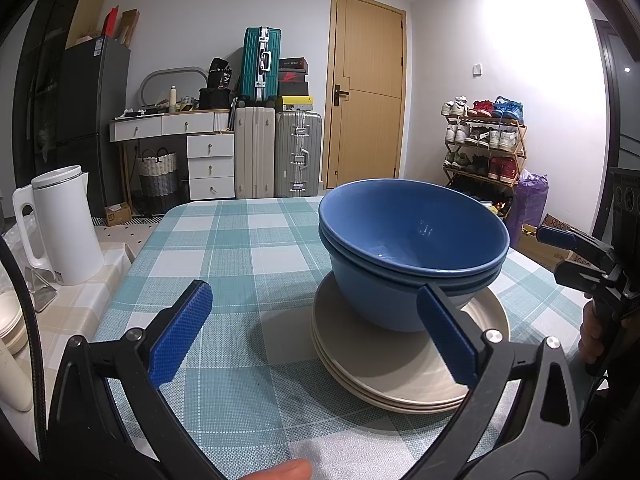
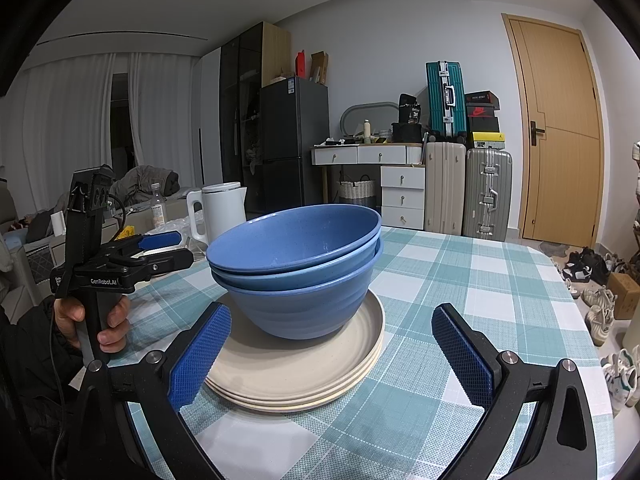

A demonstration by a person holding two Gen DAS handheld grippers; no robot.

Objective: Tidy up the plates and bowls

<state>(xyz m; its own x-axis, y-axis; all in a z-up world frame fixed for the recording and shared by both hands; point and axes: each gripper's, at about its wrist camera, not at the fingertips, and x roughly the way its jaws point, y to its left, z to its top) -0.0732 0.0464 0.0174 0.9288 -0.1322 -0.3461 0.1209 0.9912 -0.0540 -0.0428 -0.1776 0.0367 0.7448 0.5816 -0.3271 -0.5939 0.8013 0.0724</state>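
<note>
Three blue bowls [image 1: 412, 240] are nested and stand on a stack of three cream plates [image 1: 400, 376] on the checked table [image 1: 224, 248]. The bowls [image 2: 296, 252] and plates [image 2: 304, 368] also show in the right wrist view. My left gripper [image 1: 316, 332] is open and empty, just in front and left of the stack. My right gripper [image 2: 332, 356] is open and empty, its blue pads [image 2: 200, 360] on either side of the plates' near edge. Each gripper shows in the other's view: the right one [image 1: 560, 254], the left one [image 2: 170, 246].
A white kettle [image 1: 64, 224] stands on a side counter left of the table, near more cream plates [image 1: 10, 324]. Behind are drawers, suitcases [image 1: 296, 152], a fridge, a door and a shoe rack [image 1: 484, 148]. Shoes lie on the floor to the right.
</note>
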